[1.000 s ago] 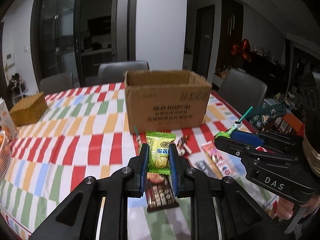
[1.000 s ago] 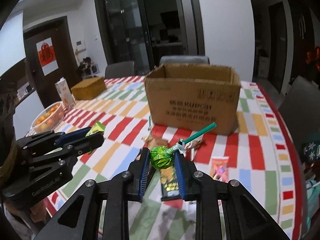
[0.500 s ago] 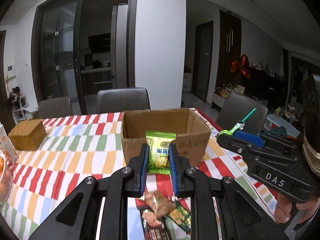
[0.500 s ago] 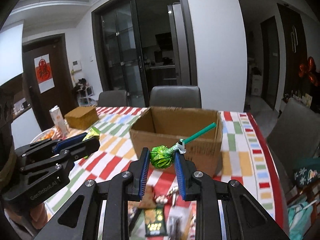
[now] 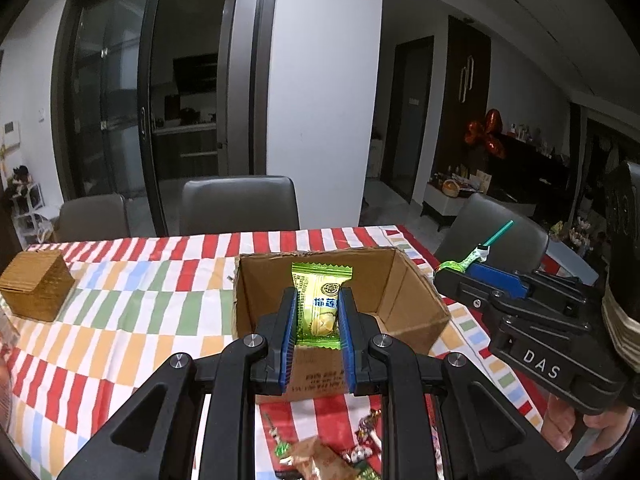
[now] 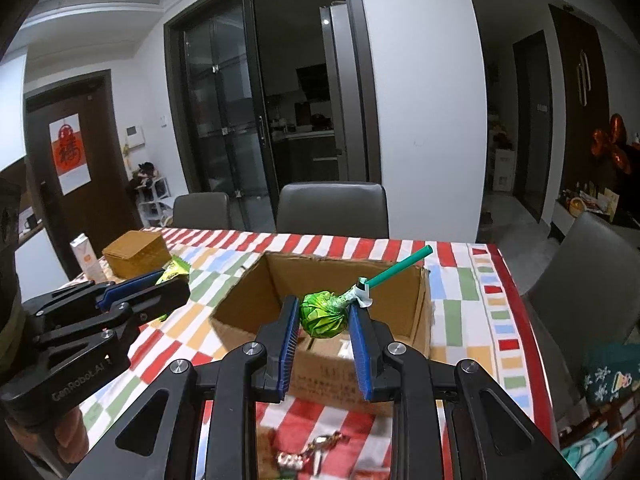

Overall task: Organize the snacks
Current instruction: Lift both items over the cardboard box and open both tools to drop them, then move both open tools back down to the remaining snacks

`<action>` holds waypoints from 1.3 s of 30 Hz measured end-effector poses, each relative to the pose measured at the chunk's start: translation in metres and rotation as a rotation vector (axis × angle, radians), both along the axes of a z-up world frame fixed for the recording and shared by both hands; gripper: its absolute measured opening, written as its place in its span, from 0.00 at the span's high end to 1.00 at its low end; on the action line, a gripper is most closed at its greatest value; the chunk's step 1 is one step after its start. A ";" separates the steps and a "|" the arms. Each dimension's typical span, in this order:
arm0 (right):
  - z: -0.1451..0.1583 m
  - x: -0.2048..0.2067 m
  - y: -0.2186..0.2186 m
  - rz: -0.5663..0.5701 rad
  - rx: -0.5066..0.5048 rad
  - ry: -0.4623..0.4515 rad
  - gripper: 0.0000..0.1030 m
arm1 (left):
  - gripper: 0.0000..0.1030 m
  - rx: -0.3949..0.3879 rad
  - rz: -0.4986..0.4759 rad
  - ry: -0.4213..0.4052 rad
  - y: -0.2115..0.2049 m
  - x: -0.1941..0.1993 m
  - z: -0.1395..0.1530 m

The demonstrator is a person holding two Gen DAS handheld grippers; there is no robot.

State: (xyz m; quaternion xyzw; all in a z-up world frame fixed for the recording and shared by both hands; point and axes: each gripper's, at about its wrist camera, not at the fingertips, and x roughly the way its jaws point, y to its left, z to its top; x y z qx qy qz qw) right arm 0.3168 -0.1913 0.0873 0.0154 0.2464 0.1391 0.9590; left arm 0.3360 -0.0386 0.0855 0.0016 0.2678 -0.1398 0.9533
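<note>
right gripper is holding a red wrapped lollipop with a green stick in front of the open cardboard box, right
Not quite. The right wrist view shows the right gripper shut on a green wrapped lollipop, not a red one. Its stick is green, and the open cardboard box sits just beyond it.

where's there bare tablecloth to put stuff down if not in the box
Free: the cloth between the woven box and the cardboard box, and the strip right of the cardboard box toward the table's red edge. Crowded: the near cloth in front of the box, strewn with loose snacks. The far left corner holds a carton.
</note>
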 end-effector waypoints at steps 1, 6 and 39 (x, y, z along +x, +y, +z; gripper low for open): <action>-0.001 0.005 0.000 -0.002 -0.003 0.006 0.75 | 0.80 0.003 0.001 0.011 -0.001 0.009 -0.001; -0.010 0.031 0.001 -0.003 -0.028 0.040 0.75 | 0.80 0.014 0.000 0.055 -0.006 0.040 -0.010; -0.046 -0.091 0.013 0.036 -0.078 0.043 0.44 | 0.31 0.110 0.048 0.051 0.005 -0.110 -0.046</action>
